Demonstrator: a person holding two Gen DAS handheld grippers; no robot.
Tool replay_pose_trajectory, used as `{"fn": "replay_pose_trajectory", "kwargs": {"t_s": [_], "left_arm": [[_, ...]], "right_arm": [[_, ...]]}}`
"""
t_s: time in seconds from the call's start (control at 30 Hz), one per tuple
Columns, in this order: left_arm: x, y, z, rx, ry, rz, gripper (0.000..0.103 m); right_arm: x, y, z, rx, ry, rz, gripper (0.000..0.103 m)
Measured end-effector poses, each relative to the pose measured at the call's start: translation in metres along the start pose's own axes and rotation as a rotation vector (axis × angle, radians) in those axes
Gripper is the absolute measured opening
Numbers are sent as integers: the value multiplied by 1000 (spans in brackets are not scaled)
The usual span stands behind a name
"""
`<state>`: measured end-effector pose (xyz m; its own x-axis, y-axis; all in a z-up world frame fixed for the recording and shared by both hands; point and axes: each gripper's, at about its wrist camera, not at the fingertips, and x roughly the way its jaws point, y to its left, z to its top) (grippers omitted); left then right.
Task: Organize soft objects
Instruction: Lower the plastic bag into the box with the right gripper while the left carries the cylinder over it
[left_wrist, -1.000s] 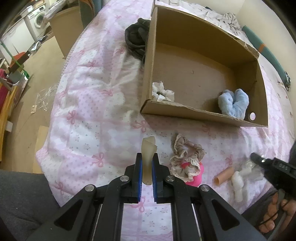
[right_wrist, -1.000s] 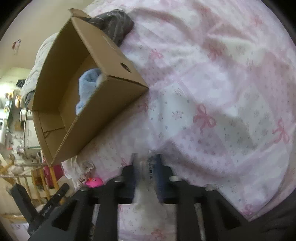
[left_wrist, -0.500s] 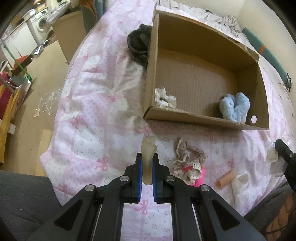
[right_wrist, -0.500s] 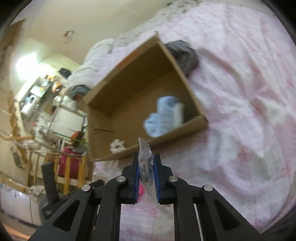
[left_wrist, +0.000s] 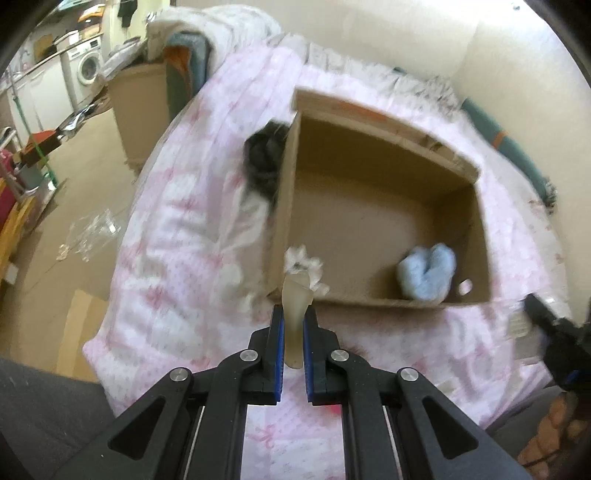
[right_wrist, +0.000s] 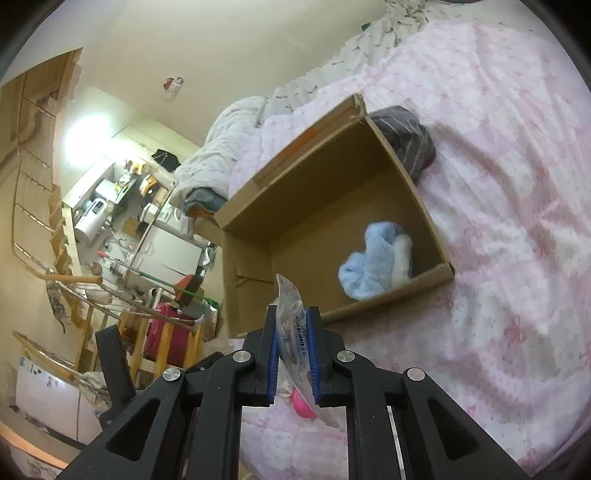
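Note:
An open cardboard box (left_wrist: 384, 199) lies on the pink bedspread (left_wrist: 177, 258). Inside it are a fluffy light-blue item (left_wrist: 426, 271) and a white frilly scrunchie (left_wrist: 306, 260). My left gripper (left_wrist: 293, 325) is shut on a beige translucent soft piece (left_wrist: 295, 302), held just before the box's near wall. My right gripper (right_wrist: 291, 328) is shut on a clear plastic packet (right_wrist: 293, 325), held in front of the box (right_wrist: 332, 206); the blue item (right_wrist: 373, 258) shows there too. The right gripper also shows at the left wrist view's right edge (left_wrist: 554, 332).
A dark grey garment (left_wrist: 264, 155) lies against the box's far left corner, also seen in the right wrist view (right_wrist: 406, 136). A pink object (right_wrist: 303, 402) lies on the bed below my right gripper. The bed edge drops to the floor on the left (left_wrist: 55, 206).
Both grippers rose and moved toward the box. The right gripper lifted the clear packet off the bed. The scrunchies and tube on the bed passed out of the left wrist view.

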<state>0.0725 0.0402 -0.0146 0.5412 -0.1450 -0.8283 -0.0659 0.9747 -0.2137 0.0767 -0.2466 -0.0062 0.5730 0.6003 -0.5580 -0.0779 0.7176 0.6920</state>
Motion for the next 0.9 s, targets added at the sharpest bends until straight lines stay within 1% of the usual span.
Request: {"fn": "replay_pose_trajectory", "kwargs": {"t_s": [0.07, 0.13, 0.23, 0.33, 0.47, 0.53, 0.7, 0.8, 0.9], "left_arm": [[-8, -6, 9, 16, -24, -40, 8], [-13, -16, 19, 47, -44, -57, 8], [-14, -27, 31, 87, -64, -49, 8], [-7, -35, 43, 113, -57, -31, 8], [10, -44, 57, 133, -43, -7, 8], [18, -50, 62, 152, -46, 3, 8], [46, -62, 64, 209, -72, 9, 8], [64, -64, 59, 205, -42, 11, 8], [74, -64, 53, 207, -24, 27, 8]], "right_arm": [[-1, 3, 5, -18, 1, 2, 15], [-1, 6, 11, -29, 2, 12, 15], [4, 13, 22, -66, 4, 6, 15], [13, 19, 37, -105, 9, -5, 15], [26, 22, 54, -162, 9, -53, 15], [31, 19, 60, -167, 6, -67, 15], [46, -1, 61, -124, 14, -98, 15], [58, -11, 57, -94, 41, -116, 15], [69, -14, 51, -107, 68, -146, 15]]}}
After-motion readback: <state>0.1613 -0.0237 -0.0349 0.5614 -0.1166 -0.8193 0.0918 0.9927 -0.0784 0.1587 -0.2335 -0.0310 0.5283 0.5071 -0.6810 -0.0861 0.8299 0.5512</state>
